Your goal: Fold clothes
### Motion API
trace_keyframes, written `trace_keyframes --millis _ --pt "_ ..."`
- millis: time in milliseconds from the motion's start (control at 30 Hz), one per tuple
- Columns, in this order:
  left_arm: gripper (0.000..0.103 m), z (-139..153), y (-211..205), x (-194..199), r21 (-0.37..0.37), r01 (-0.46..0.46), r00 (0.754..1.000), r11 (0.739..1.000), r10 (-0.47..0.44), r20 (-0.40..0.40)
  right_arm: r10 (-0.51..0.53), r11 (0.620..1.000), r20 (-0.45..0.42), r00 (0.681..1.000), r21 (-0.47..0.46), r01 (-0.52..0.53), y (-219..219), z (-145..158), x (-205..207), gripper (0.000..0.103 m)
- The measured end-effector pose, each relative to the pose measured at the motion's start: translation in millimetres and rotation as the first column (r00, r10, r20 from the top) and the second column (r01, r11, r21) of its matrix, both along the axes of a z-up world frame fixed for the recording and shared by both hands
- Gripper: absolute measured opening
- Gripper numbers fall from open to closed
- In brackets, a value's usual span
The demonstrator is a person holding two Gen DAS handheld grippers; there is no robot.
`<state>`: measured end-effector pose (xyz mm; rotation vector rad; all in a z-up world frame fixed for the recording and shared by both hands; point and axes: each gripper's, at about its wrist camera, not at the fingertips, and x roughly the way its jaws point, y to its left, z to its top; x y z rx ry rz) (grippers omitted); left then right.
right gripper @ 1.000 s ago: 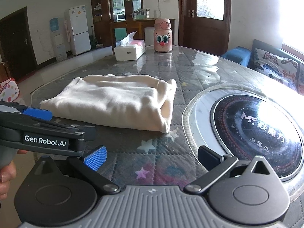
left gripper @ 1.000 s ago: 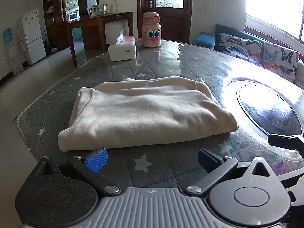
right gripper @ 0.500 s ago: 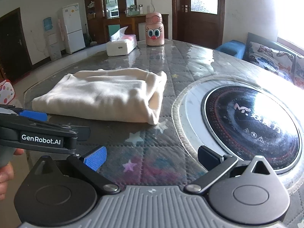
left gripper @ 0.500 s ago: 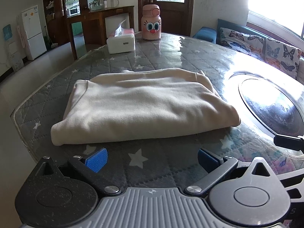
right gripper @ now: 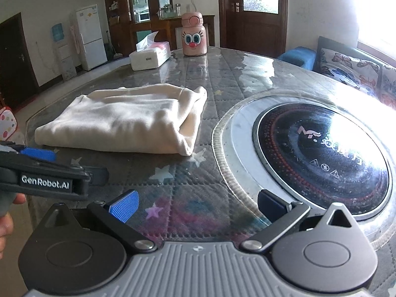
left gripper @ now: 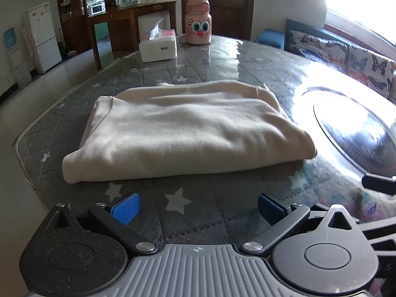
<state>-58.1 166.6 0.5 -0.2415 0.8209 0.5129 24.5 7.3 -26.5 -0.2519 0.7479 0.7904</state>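
Left wrist view: the left gripper [left gripper: 196, 204] hangs over the near edge of the surface [left gripper: 222, 57], its blue-padded fingers [left gripper: 125, 208] spread wide with nothing between them. Straight ahead of it, a short way beyond the fingertips, lies the folded cream garment [left gripper: 183, 131], a flat, thick rectangle whose long folded edge faces the gripper. Ahead and to the right of the gripper, a round dark glass plate [left gripper: 356, 133] is set into the surface, close to the garment's right end. Far ahead, past the garment, stand a white tissue box [left gripper: 158, 49] and a pink bottle with a cartoon face [left gripper: 198, 26]. A black tip of the right gripper shows at the right edge of this view.

From the right wrist camera, the right gripper [right gripper: 196, 204] is likewise opened wide and empty, poised above the quilted, star-patterned cover. The garment [right gripper: 128, 121] sits ahead and to its left, well clear of the fingers, while the round plate [right gripper: 321, 156] lies just ahead to the right. The left gripper's body, marked GenRobot.AI [right gripper: 45, 182], crosses the left side of this view, with part of the person's hand [right gripper: 5, 225] below it.
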Motion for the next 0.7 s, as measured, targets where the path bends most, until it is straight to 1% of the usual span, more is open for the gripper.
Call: trace_keyframes --millis 167,267,300,333,367,400,433,467,500,567,600,633,700 --pt "0.103 5 6 2 0.003 -0.035 0.999 0.999 0.034 0.012 0.001 1.0 0.009 1.0 0.007 -0.001 -6 1 3 0.103" --pt "0.103 0 9 4 0.027 -0.035 0.999 0.999 0.035 -0.008 -0.012 1.0 0.01 1.0 0.004 0.012 -8 -1 8 0.103" --pt "0.103 -1 12 4 0.013 -0.042 0.999 0.999 0.042 -0.01 -0.018 1.0 0.008 1.0 0.004 0.018 -8 -2 8 0.103" --pt "0.103 -3 16 2 -0.018 -0.054 0.999 0.998 0.054 -0.008 -0.018 1.0 0.006 1.0 0.005 0.018 -9 -4 9 0.103" --pt "0.103 -4 18 1 -0.03 -0.067 0.998 0.997 0.067 -0.002 -0.016 1.0 0.027 1.0 0.001 0.016 -8 -9 8 0.103" --pt "0.103 -6 17 0 -0.028 -0.081 0.997 0.996 0.081 0.007 -0.013 1.0 0.047 0.999 0.0 0.013 -7 -11 7 0.103" --pt "0.103 -7 16 2 -0.016 -0.095 0.995 0.995 0.095 -0.005 -0.01 1.0 0.066 0.998 0.0 0.01 -7 -13 6 0.103" --pt "0.103 -5 14 4 -0.019 -0.114 0.993 0.993 0.113 -0.025 -0.02 1.0 0.045 0.999 -0.005 0.02 -3 -12 9 0.103" --pt "0.103 -2 13 4 -0.04 -0.135 0.99 0.99 0.134 -0.037 -0.032 0.999 0.027 0.999 -0.009 0.033 -2 -10 10 0.103" --pt "0.103 5 12 5 -0.09 -0.111 0.994 0.99 0.109 -0.026 -0.072 0.997 -0.014 0.997 -0.021 0.071 5 -5 15 0.103" --pt "0.103 9 12 5 -0.096 -0.099 0.995 0.99 0.098 -0.009 -0.082 0.996 -0.02 0.996 -0.037 0.081 13 -2 19 0.103" --pt "0.103 13 13 3 -0.083 -0.108 0.994 0.991 0.11 0.017 -0.104 0.994 -0.022 0.994 -0.02 0.104 15 0 21 0.103" --pt "0.103 13 17 1 -0.092 -0.12 0.992 0.989 0.123 0.028 -0.11 0.993 -0.068 0.992 0.032 0.112 12 0 24 0.103"
